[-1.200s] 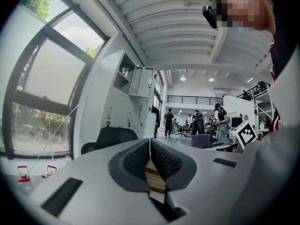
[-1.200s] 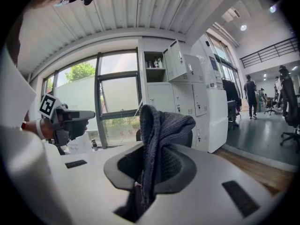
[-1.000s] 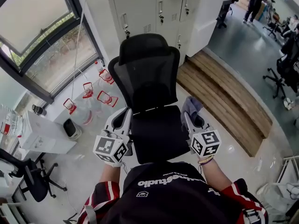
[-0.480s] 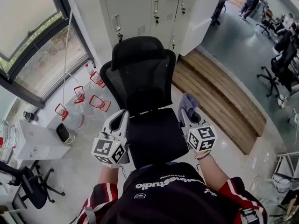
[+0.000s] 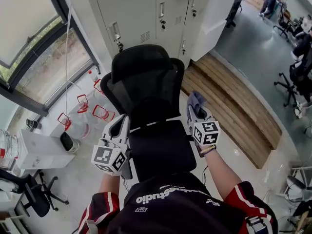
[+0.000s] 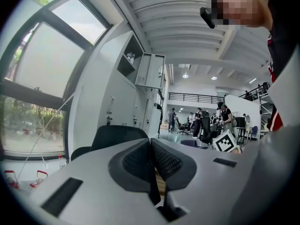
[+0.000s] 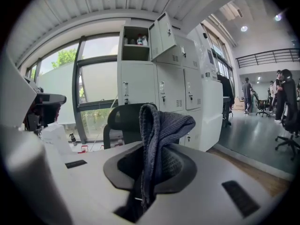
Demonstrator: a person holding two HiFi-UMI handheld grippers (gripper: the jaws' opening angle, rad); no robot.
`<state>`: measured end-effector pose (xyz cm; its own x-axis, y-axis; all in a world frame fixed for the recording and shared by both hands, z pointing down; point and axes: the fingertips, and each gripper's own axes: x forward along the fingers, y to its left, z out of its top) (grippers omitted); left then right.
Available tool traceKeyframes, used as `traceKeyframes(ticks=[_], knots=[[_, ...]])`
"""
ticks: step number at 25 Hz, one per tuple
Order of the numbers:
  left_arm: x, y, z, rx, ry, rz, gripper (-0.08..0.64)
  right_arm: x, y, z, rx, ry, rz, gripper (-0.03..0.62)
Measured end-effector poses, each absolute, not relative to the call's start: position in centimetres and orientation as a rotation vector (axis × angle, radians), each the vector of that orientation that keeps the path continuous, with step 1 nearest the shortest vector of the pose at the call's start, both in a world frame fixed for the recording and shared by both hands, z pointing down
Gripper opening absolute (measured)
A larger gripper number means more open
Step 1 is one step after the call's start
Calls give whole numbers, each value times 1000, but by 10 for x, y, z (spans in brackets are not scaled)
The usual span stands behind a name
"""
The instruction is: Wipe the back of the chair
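A black mesh office chair [image 5: 146, 89] stands straight ahead in the head view, its seat nearest me and its backrest [image 6: 117, 135] and headrest rising behind. My right gripper [image 5: 197, 110] hangs at the chair's right side, level with the base of the backrest, shut on a folded grey cloth [image 7: 157, 139] that sticks up from its jaws. The cloth [image 5: 195, 100] is not touching the chair. My left gripper [image 5: 120, 126] hovers at the seat's left edge, jaws pressed together with nothing between them.
White metal lockers [image 5: 156, 9] stand right behind the chair. Water jugs with red handles [image 5: 100, 113] sit on the floor to its left under a window. A wooden platform [image 5: 234, 106] runs along the right. More office chairs [image 5: 297, 72] and people are far right.
Both grippers have moved forward and a little up along the chair's sides; the right one with the cloth rose further, towards the backrest. The view has shifted slightly closer to the chair.
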<state>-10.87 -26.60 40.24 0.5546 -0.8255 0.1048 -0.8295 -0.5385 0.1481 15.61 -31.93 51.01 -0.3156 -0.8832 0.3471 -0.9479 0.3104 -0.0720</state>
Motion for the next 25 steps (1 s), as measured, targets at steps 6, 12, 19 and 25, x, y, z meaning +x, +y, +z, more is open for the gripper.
traceKeyframes(ticks=[6,12,19,25], knots=[[-100,-290,403,2587,-1435,44,28,172,-400,556,1668,-2324,379,63],[-115,-291,409,2536,-1488,70,28,183,-475,606,1700,-2296,415,61],[-138,-282,418,2468,-1547,83,28,188,-533,644,1785,-2262,409,60],[-162,-275,426,2414,-1599,84,28,193,-563,665,1848,-2193,417,60]])
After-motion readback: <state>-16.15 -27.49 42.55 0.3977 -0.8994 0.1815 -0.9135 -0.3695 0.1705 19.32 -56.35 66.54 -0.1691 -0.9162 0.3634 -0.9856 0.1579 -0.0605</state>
